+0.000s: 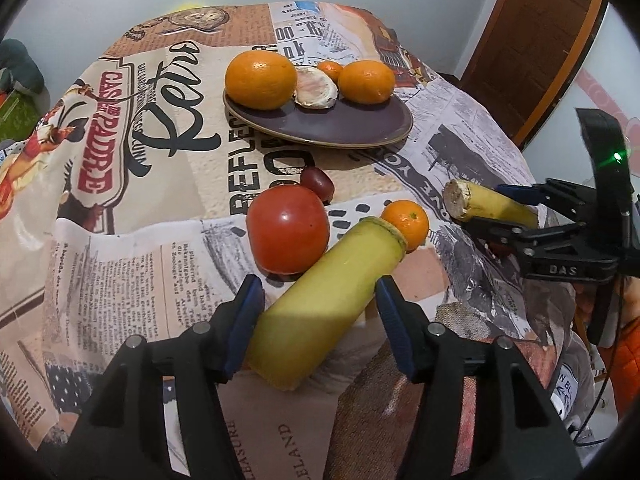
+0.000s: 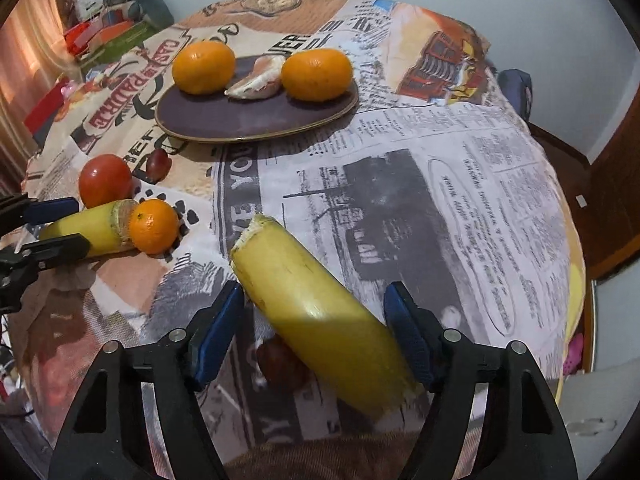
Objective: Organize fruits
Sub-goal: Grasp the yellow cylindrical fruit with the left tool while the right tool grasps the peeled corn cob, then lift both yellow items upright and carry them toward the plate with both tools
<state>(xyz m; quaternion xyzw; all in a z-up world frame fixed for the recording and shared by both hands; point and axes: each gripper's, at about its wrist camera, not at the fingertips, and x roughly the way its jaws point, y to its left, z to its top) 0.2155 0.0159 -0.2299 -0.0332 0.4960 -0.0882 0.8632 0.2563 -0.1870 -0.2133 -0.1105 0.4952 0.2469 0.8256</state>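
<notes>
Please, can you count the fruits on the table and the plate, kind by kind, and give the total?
Oranges and mandarins, whole: 4 (large, right, small behind, off the plate)
Peeled citrus piece: 1
Banana pieces: 2 ()
Tomato: 1
Small dark red fruits: 2 ()
Total: 10

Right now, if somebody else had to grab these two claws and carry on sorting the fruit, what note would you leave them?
Left claw: open around a banana piece whose end touches the small mandarin; not gripped.
Right claw: open around the other banana piece; one pad stands clear of it.
Apparently done: a big orange, a second orange and a peeled segment sit on the plate.
Left: both banana pieces, the mandarin, the red fruit and the dark little fruit on the tablecloth.
</notes>
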